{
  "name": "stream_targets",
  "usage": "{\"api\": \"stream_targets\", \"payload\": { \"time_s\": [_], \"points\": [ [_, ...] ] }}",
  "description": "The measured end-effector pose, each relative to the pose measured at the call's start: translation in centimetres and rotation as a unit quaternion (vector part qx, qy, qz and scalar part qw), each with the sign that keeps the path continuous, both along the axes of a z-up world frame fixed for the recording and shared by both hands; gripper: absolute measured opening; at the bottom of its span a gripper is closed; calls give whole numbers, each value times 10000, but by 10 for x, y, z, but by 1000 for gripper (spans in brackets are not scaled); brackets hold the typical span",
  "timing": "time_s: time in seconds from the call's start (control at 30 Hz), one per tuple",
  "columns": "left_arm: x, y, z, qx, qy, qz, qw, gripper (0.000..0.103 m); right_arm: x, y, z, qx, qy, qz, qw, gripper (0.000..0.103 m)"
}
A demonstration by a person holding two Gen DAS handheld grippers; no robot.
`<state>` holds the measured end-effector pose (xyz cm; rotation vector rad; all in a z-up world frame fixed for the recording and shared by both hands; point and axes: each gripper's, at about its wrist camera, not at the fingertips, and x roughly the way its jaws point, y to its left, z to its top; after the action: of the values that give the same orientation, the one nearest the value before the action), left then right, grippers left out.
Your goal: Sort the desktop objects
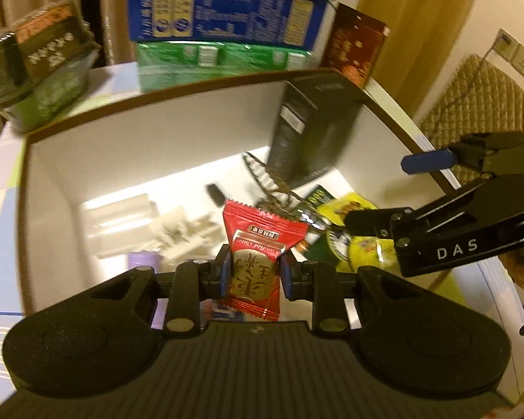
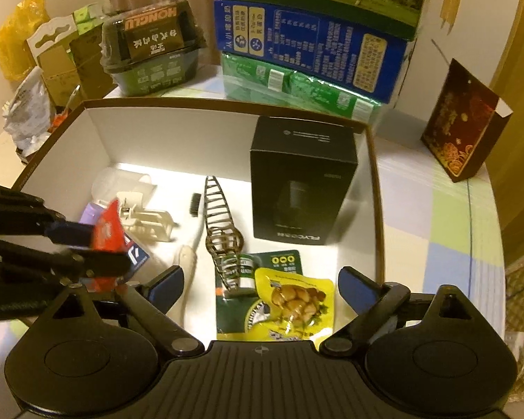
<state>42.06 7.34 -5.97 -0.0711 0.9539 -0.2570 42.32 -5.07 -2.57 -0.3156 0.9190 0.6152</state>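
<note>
The left gripper (image 1: 255,272) has its fingers clamped on a red candy (image 1: 256,265), held above the near left part of the open box (image 2: 227,129) on the worktop (image 2: 454,216). The right gripper (image 2: 261,288) hangs over the box's near edge, fingers wide apart with nothing between them; below them lies a yellow packet (image 2: 297,300) on a green packet (image 2: 279,262). A black carton (image 2: 302,185) stands at the far right inside, a metal clip (image 2: 220,220) left of it.
</note>
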Motion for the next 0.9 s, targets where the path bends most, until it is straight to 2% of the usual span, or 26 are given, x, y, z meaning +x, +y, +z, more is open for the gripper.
{"api": "stream_targets", "payload": {
  "time_s": [0.1,0.23,0.3,0.4,0.47,0.53,0.67,0.73,0.9],
  "points": [
    [1,-7,-2,-19,65,-74,10000,25,-3,-4,2,1,10,-5,10000,94],
    [2,-9,-5,58,131,-23,9999,47,-8,-9,3,2,51,-37,10000,95],
    [1,-7,-4,95,152,15,9998,50,-11,-12,3,30,73,-37,10000,96],
    [-2,-4,-2,158,159,124,9997,64,-17,-14,4,87,99,-23,9999,97],
    [-5,-2,0,190,123,153,9996,66,-22,-16,4,138,118,-8,9998,98],
    [-7,1,0,200,133,211,9995,75,-26,-17,5,180,126,-15,9998,99],
    [-15,4,4,247,97,301,9992,79,-36,-20,9,271,58,-53,9996,101],
    [-19,5,7,270,48,340,9990,89,-41,-22,11,320,20,-87,9994,101],
    [-30,11,18,330,-131,474,9982,91,-55,-25,17,438,-77,-186,9988,101]
  ]
}}
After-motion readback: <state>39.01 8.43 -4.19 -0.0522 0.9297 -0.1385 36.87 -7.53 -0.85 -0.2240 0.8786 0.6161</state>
